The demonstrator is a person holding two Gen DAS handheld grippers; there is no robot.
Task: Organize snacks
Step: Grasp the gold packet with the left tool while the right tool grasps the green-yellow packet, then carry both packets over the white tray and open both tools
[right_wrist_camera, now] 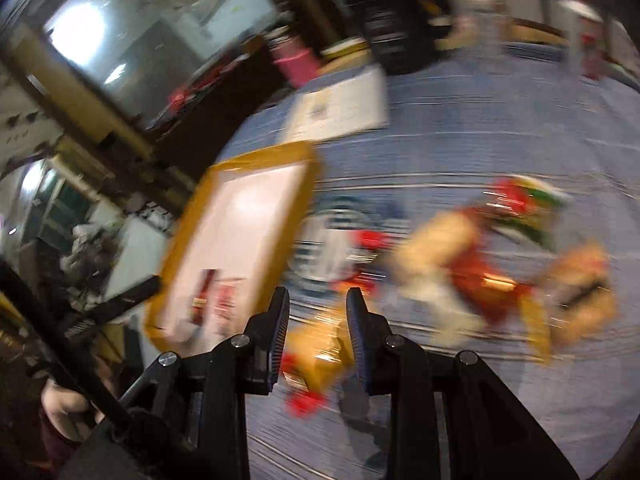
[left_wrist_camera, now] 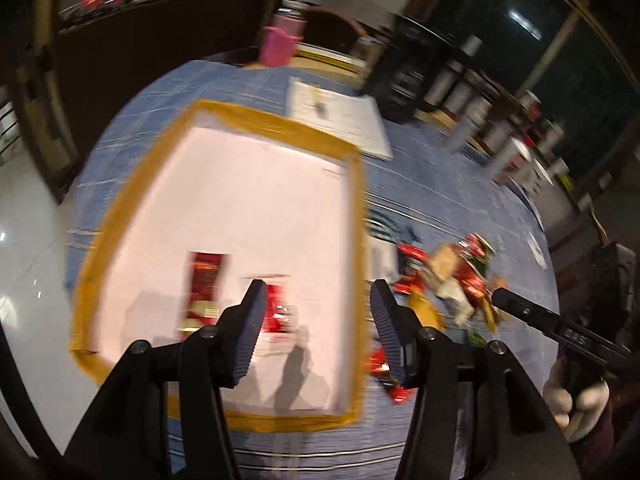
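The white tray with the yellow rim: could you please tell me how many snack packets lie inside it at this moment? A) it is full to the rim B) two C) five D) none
B: in the left wrist view the tray holds only a tall dark-red packet and a smaller red packet beside it, while the remaining snacks form a loose pile on the blue cloth outside.

Woven blue cloth (left_wrist_camera: 440,184) with pale stripes over the table; glossy foil-like wrappers on the snacks (left_wrist_camera: 452,280); matt white tray (left_wrist_camera: 216,120) floor, tan rim; ribbed matt pads (left_wrist_camera: 252,332) on black plastic gripper fingers; glossy pale floor tiles (left_wrist_camera: 24,220).
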